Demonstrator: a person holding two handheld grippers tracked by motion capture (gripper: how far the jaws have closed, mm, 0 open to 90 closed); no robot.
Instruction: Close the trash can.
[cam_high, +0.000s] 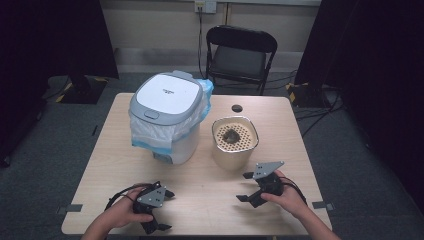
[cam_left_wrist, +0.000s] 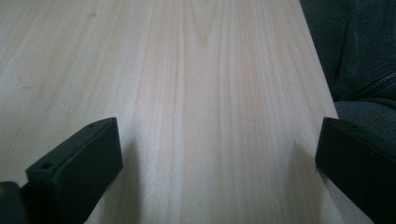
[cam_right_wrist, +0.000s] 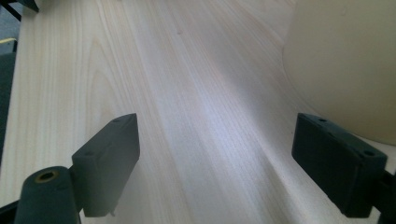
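Pale wood-grain desk, rectangular, matte, grain running near-to-far. Left tool sits at the near left edge, black plastic with a grey 3-cornered plate, jaws spread wide, holding nothing, pointing right along the near edge; in the left gripper view the desk edge runs just beside its right jaw. Right tool at near right, jaws spread wide, empty, pointing left toward desk centre. Cream cylindrical container stands upright just far of the right tool, not touching; smooth wall, perforated round insert on top with a dark lump in the middle. White-grey bin, rounded-square lid, crinkled plastic liner, stands left of the container. Bare desk between the 2 tools.
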